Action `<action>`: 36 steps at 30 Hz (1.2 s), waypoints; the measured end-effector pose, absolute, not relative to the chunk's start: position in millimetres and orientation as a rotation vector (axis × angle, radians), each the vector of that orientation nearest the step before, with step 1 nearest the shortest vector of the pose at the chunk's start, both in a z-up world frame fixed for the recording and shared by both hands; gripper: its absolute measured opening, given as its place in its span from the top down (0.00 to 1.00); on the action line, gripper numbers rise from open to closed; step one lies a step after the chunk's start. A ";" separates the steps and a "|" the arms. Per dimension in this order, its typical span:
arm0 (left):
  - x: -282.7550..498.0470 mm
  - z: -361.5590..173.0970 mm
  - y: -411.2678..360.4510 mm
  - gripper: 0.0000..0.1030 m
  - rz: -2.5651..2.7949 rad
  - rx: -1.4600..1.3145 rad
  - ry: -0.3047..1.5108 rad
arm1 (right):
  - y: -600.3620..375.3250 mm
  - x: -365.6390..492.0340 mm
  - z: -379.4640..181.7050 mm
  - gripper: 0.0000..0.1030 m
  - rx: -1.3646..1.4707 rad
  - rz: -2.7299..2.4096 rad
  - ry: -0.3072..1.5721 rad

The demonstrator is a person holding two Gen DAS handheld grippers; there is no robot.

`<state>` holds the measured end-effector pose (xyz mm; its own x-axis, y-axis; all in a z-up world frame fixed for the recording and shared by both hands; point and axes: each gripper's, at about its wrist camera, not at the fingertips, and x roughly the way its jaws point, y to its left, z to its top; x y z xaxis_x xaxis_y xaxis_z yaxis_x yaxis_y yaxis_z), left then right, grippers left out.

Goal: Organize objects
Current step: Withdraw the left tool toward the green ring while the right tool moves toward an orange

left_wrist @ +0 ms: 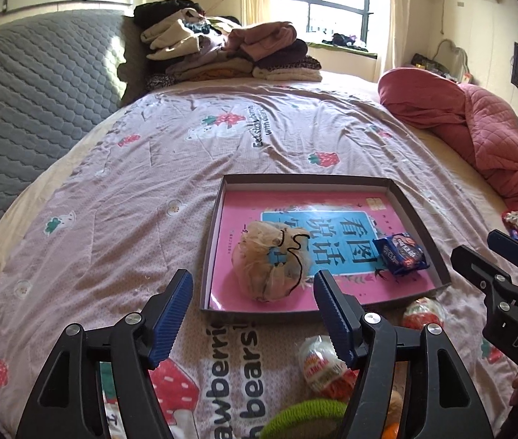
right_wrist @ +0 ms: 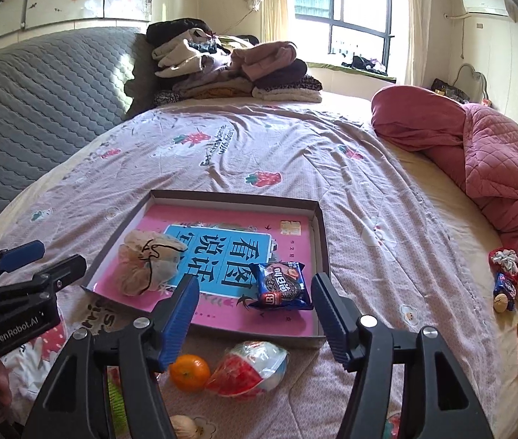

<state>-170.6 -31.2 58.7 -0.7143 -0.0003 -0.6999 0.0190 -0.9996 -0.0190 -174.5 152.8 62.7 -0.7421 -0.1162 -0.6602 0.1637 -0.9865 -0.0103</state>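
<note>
Shallow cardboard tray (left_wrist: pixel 419 216), dark rim, lies flat on the bedspread (left_wrist: pixel 142 219) near the foot of the bed. Its floor is covered by a pink book (left_wrist: pixel 332 289) with a blue title panel.

Contents of the tray: one translucent drawstring pouch (left_wrist: pixel 271 261), tied with black cord, resting on the book toward the tray's left side; one blue cookie packet (right_wrist: pixel 280 285) lying near the right wall, well apart from the pouch.

Items on the bedspread in front of the tray's near rim: one orange (right_wrist: pixel 189 372); touching it, a foil-wrapped chocolate egg (right_wrist: pixel 249 367); a second wrapped egg (left_wrist: pixel 322 364); a green knitted ring (left_wrist: pixel 302 417) at the lower edge of the left wrist view; a walnut (right_wrist: pixel 184 426) at the bottom edge of the right wrist view.

Left gripper (left_wrist: pixel 253 320): blue ribbed pads spread wide, nothing between them, raised over the bedspread just short of the tray's near left corner.

Right gripper (right_wrist: pixel 255 320): pads likewise spread wide and empty, raised over the tray's near rim, with the cookie packet seen between them further off.

Surroundings: a rolled pink quilt (right_wrist: pixel 478 153) along the right side of the bed, small wrapped snacks (right_wrist: pixel 505 281) beside it; a pile of folded clothes (left_wrist: pixel 229 49) at the head; a grey quilted headboard (left_wrist: pixel 36 95) on the left; a window (right_wrist: pixel 350 7) behind.
</note>
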 end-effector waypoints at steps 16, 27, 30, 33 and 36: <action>-113.3 79.0 -25.1 0.32 -2.953 1.092 -0.014 | 150.0 -111.4 82.7 0.35 0.965 -2.825 0.154; -82.1 74.7 -20.0 0.32 -2.968 1.070 -0.053 | 146.1 -81.8 81.0 0.34 0.943 -2.806 0.172; -76.8 69.3 -19.8 0.32 -2.962 1.078 -0.067 | 144.7 -74.3 78.2 0.33 0.943 -2.797 0.180; -72.3 61.7 -19.5 0.32 -2.954 1.101 -0.079 | 143.3 -67.9 74.4 0.33 0.941 -2.789 0.189; -70.0 55.9 -20.2 0.32 -2.945 1.119 -0.088 | 143.0 -63.6 69.9 0.33 0.951 -2.780 0.194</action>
